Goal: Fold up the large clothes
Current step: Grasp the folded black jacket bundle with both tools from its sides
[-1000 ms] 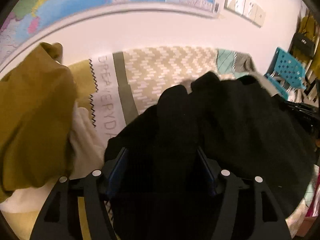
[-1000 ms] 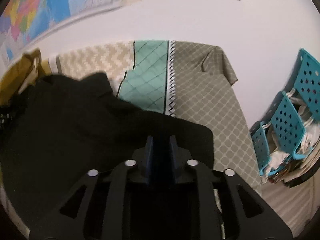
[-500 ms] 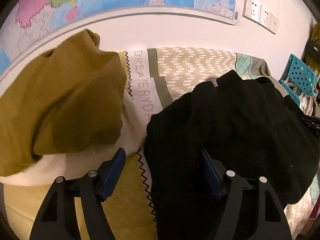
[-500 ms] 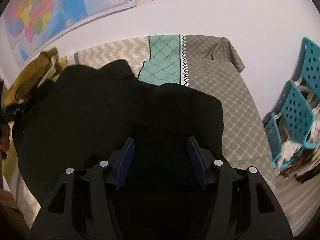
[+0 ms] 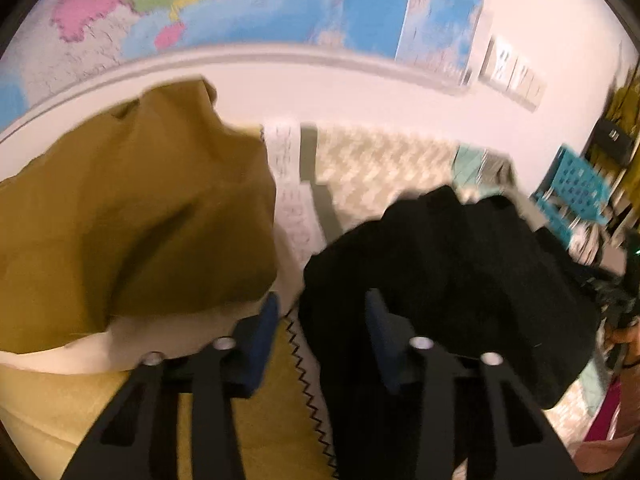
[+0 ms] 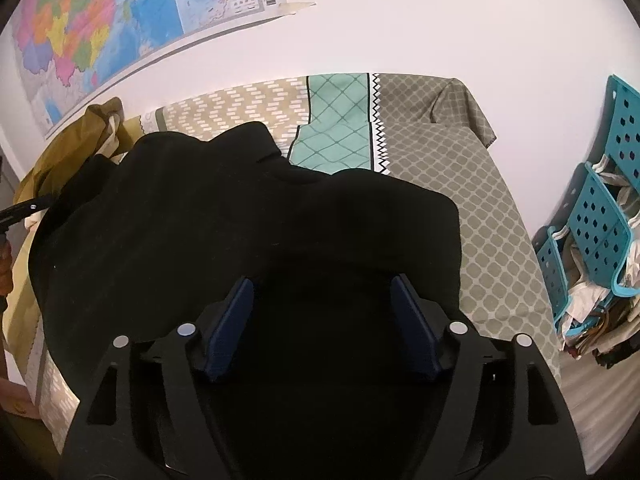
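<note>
A large black garment (image 6: 248, 216) lies bunched on the patterned tablecloth (image 6: 472, 184); it also shows in the left wrist view (image 5: 460, 264). My right gripper (image 6: 322, 300) is open, its blue pads wide apart over the garment's near edge. My left gripper (image 5: 322, 312) is open at the garment's left edge, over the yellow part of the cloth (image 5: 280, 408). Neither gripper holds anything.
A mustard garment (image 5: 132, 216) on a white one (image 5: 132, 340) is piled at the left. Teal plastic baskets (image 6: 596, 216) with clutter stand to the right of the table. A wall with a map (image 6: 100, 28) and sockets is behind.
Both grippers opened and let go of the black garment, which dropped onto the table. The left gripper drew back to the left, the right one pulled back a little.
</note>
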